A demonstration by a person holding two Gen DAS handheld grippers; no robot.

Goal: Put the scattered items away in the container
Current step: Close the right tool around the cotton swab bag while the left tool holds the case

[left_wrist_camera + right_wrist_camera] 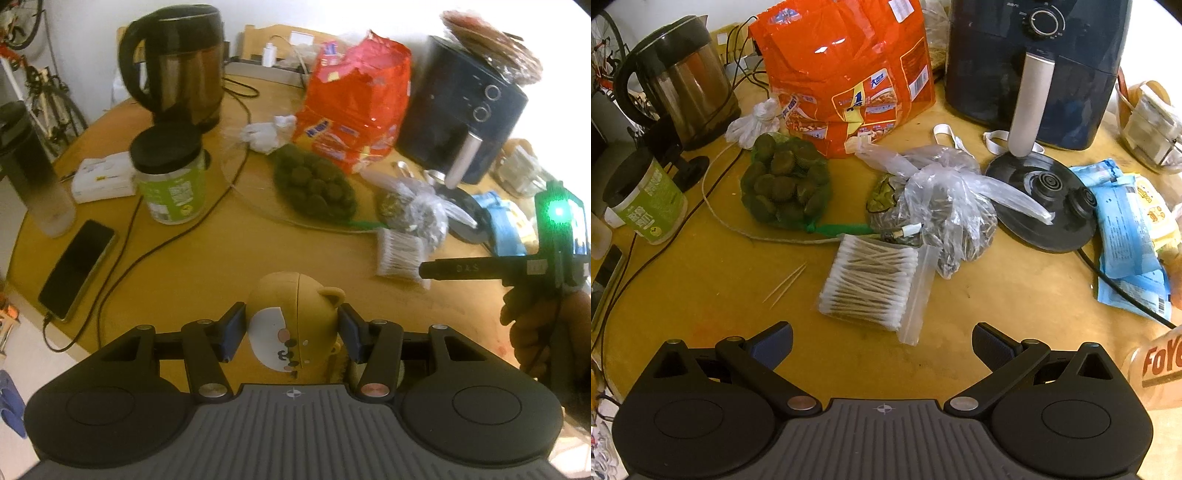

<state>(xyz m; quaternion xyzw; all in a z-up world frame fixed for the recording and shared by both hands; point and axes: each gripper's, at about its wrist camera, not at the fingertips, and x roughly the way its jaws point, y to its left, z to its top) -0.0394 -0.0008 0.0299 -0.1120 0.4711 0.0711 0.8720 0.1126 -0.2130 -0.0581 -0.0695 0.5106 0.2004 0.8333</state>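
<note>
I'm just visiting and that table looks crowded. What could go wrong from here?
The left gripper holds a rounded bear-shaped case by its sides; it might slip out. The right gripper, jaws open, hovers near a bag of cotton swabs; the slippery plastic could slide, and a black cord nearby could snag.

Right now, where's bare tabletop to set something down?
Free: the strip between the phone with its cable and the cotton swab bag, just ahead of the right hand-held gripper. Crowded: everything from the kettle across to the air fryer.
</note>
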